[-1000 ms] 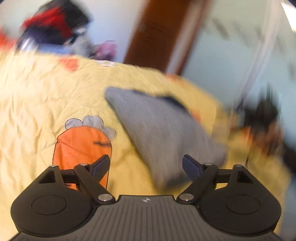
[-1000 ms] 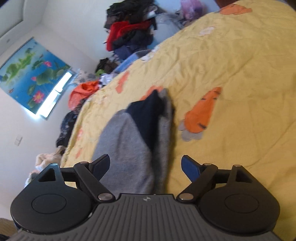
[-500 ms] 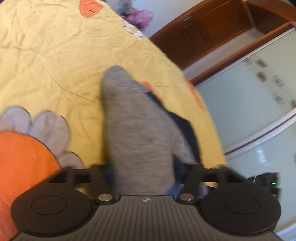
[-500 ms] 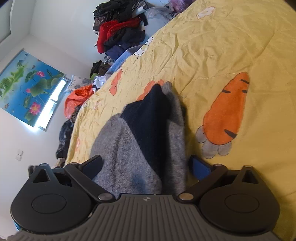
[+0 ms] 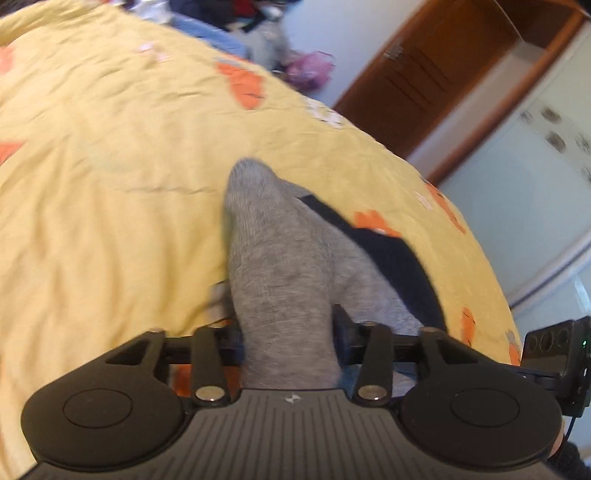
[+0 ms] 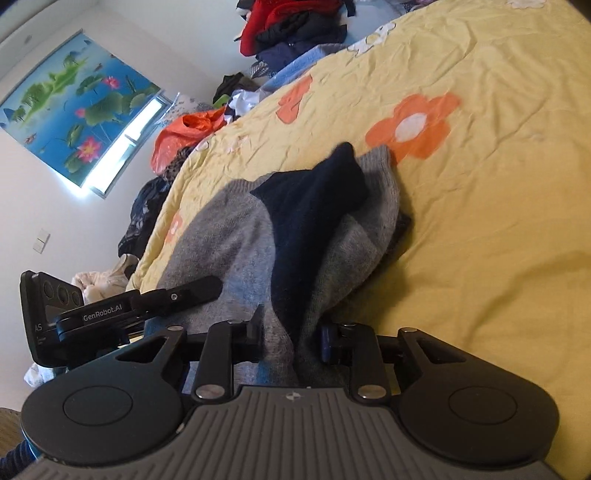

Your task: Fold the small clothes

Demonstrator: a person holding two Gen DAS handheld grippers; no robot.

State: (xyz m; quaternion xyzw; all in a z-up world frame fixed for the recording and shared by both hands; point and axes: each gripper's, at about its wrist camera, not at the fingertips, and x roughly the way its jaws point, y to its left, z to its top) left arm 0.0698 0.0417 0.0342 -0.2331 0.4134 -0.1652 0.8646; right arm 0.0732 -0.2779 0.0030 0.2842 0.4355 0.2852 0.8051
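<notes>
A small grey garment with a navy part lies bunched on the yellow bed sheet. My left gripper has the grey cloth filling the gap between its fingers, which press on it while the jaws are opening slightly. In the right wrist view the same garment shows its navy part on top. My right gripper has its jaws closing on the near edge, with the cloth pinched between them. A finger of the left gripper rests on the grey cloth just to the left.
The sheet has orange flower and carrot prints. Piled clothes and an orange bag lie along the bed's far side. A brown wooden door and a pale sliding panel stand beyond the bed's right edge.
Both grippers moved forward onto the garment's near edge. Their jaws, wide apart a second ago, have narrowed around the cloth. The garment is bunched up more than before.
</notes>
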